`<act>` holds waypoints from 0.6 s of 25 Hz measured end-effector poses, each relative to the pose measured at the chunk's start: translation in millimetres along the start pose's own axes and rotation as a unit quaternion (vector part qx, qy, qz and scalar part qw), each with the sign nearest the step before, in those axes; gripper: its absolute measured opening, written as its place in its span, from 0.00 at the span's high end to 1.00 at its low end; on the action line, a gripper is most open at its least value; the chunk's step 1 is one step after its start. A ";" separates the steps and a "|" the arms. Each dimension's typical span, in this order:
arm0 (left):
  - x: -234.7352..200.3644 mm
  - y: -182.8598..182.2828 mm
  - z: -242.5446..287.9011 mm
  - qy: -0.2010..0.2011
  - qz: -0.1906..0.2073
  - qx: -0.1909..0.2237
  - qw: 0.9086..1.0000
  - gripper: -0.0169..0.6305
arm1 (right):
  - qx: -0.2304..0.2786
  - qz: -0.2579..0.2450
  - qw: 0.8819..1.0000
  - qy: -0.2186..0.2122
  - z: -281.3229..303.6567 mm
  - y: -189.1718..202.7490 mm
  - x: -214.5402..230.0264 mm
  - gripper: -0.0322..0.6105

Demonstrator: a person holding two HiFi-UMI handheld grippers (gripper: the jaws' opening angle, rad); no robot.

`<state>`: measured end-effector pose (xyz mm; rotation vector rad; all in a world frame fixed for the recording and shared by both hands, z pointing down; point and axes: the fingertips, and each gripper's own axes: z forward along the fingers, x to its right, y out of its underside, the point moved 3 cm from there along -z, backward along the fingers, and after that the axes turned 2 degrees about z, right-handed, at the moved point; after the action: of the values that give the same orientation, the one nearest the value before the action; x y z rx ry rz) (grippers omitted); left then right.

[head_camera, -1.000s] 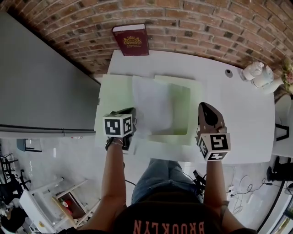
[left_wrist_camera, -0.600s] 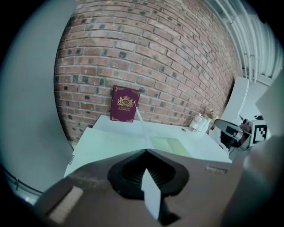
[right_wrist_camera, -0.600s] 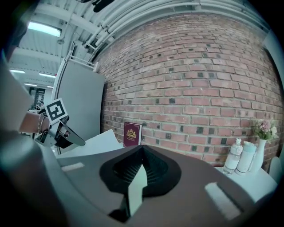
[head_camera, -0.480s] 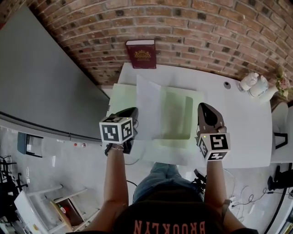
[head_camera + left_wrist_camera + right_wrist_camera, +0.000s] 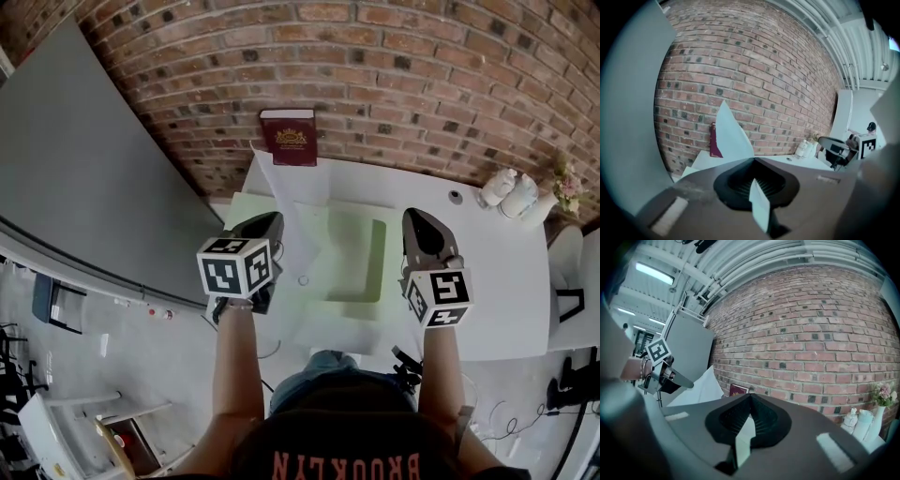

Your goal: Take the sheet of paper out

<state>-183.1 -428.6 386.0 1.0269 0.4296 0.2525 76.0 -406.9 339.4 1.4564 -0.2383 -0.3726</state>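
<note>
My left gripper (image 5: 270,223) is shut on a corner of the white sheet of paper (image 5: 295,187). The sheet rises from the jaws toward the brick wall. In the left gripper view a strip of the sheet (image 5: 759,206) is pinched between the shut jaws (image 5: 753,161), and its free part (image 5: 733,138) stands up ahead. My right gripper (image 5: 417,220) is shut on the right edge of the pale green folder (image 5: 361,253), which hangs above the white table (image 5: 487,272). The right gripper view shows a pale strip pinched in that gripper's jaws (image 5: 751,397).
A maroon book (image 5: 288,138) leans on the brick wall behind the table. White figurines (image 5: 506,192) and a vase of flowers (image 5: 567,178) stand at the table's right end. A grey panel (image 5: 84,178) runs along the left. My legs are below the table's near edge.
Both grippers have risen, the left one more. The white sheet has come up out of the folder and now stands toward the wall. The folder has lifted off the table.
</note>
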 end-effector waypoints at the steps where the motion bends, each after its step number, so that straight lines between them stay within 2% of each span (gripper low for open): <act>1: 2.6 -8.9 -1.8 0.001 0.004 0.013 1.000 0.97 | 0.005 -0.004 1.000 -0.003 0.0 -6.0 0.0 0.95; 4: 13.7 -36.4 -7.6 0.004 0.029 0.056 0.998 0.97 | 0.023 -0.008 1.000 -0.004 -1.3 -24.1 2.8 0.95; 8: 29.3 -65.9 -16.2 0.009 0.068 0.116 0.991 0.97 | 0.041 -0.013 0.999 0.000 -5.8 -43.9 8.1 0.95; 15: 45.2 -97.0 -32.3 0.014 0.094 0.189 0.977 0.97 | 0.071 -0.022 0.997 0.016 -17.0 -69.5 12.6 0.95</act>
<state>-157.4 -434.1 277.4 1.4419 0.4146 0.3626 86.9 -401.1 267.8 1.6090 -0.2106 -0.3747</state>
